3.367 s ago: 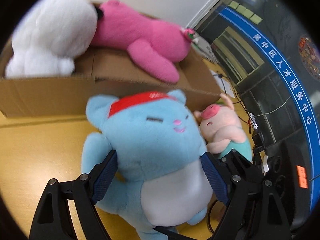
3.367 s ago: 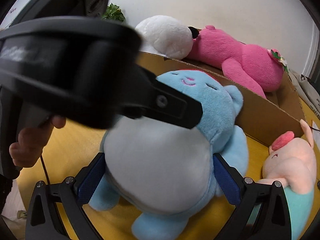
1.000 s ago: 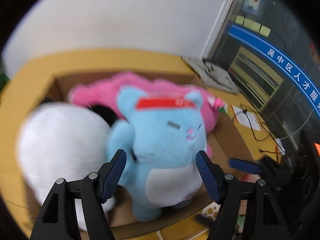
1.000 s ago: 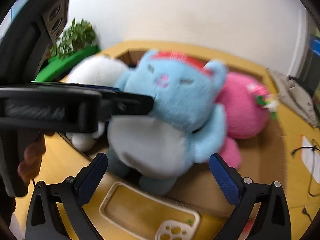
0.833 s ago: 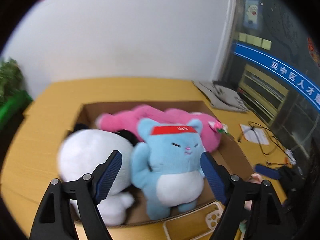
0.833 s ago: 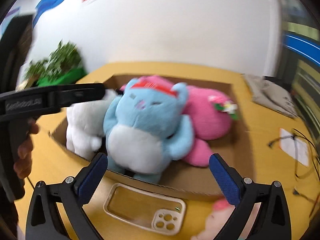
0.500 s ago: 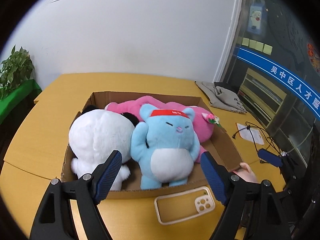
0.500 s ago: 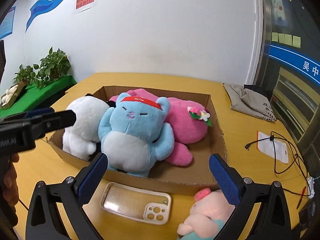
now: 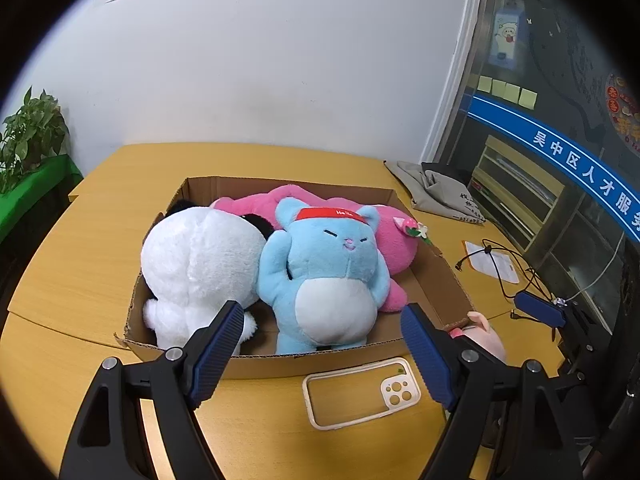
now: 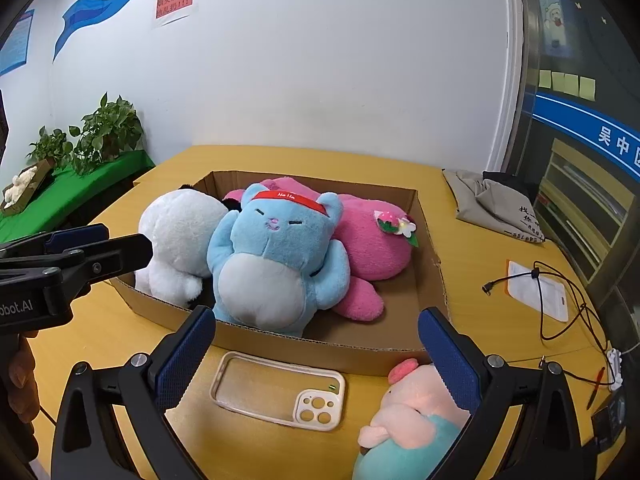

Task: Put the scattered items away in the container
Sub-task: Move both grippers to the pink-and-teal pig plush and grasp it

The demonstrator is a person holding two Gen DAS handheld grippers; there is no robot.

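Plush toys fill our cardboard box [image 9: 256, 362]: the blue cat [image 9: 326, 280] sits upright at its near wall between the white plush [image 9: 200, 260] and the pink plush [image 9: 394, 240]. Outside on the yellow table [image 10: 472, 320] we see a clear phone case [image 10: 280, 394] and a pink pig plush [image 10: 416, 404]. Our left gripper [image 9: 322, 354] and right gripper [image 10: 316, 354] both stand spread wide, holding nothing.
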